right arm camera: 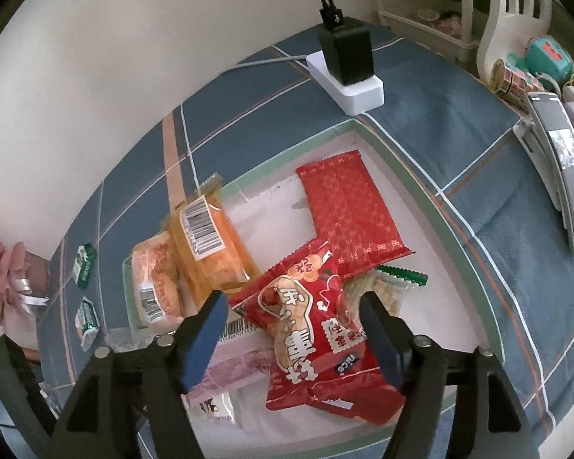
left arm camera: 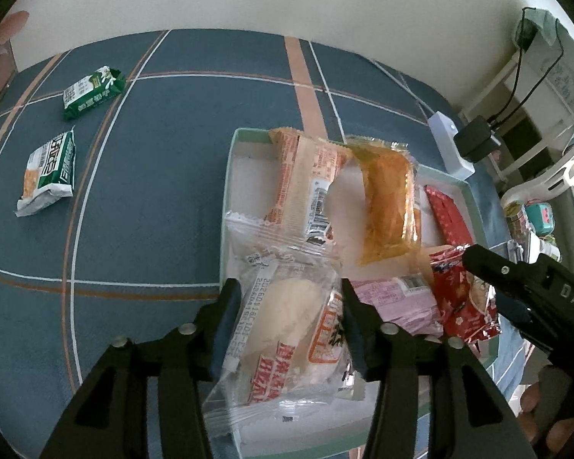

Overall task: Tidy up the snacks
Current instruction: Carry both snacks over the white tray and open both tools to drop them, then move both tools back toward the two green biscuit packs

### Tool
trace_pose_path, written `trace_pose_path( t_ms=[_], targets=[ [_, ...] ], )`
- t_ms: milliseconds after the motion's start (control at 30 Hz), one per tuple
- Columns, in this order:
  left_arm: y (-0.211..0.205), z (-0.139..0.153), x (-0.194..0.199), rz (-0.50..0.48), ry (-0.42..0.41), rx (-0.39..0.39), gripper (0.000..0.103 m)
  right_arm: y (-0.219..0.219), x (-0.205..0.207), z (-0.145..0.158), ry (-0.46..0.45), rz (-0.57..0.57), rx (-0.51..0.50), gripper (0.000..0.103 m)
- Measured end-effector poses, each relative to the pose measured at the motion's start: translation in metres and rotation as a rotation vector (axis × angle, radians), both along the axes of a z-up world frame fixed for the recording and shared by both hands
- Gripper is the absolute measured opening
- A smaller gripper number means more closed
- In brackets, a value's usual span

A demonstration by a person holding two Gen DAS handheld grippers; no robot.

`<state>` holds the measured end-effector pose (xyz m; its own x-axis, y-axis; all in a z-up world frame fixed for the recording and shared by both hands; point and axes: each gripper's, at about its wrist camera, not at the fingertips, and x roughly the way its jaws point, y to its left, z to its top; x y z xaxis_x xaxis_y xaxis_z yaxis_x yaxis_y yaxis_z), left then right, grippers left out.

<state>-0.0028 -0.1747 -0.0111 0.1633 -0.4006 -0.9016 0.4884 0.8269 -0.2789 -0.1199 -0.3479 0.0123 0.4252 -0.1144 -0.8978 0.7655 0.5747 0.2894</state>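
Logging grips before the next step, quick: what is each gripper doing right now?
Left gripper: closed on the clear-wrapped bun packet over the tray.
Right gripper: open around the red snack packet, pads clear.

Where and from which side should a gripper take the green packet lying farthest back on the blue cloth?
Probably from above, across the short width at mid-body. The far green packet lies flat and diagonal on the blue cloth, apart from the nearer green-and-white packet, so the jaws should turn to straddle its long sides, avoiding the crimped ends.
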Motion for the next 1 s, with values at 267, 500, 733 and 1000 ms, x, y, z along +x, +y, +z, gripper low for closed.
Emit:
trace_pose_path(
  t_ms=[267, 500, 733, 1000],
  targets=[
    [-0.004, 0.006, -0.005, -0.024, 0.034, -0.020, 0.079, 0.008, 0.008, 0.006, 0.040, 0.039, -0.065, 0.103],
    [0.002, 0.030, -0.007, -0.007, -0.038, 0.011, 0.092, 0.015, 0.014, 0.019, 0.044, 0.072, -0.127, 0.103],
    [0.036, 0.051, 0.011, 0.139, -0.088, 0.030, 0.092, 0.026, 0.017, 0.029, 0.047, 0.099, -0.164, 0.103],
    [0.085, 0.062, 0.040, 0.315, -0.136, 0.078, 0.095, 0.046, 0.029, 0.032, 0.043, 0.162, -0.163, 0.103]
  ],
)
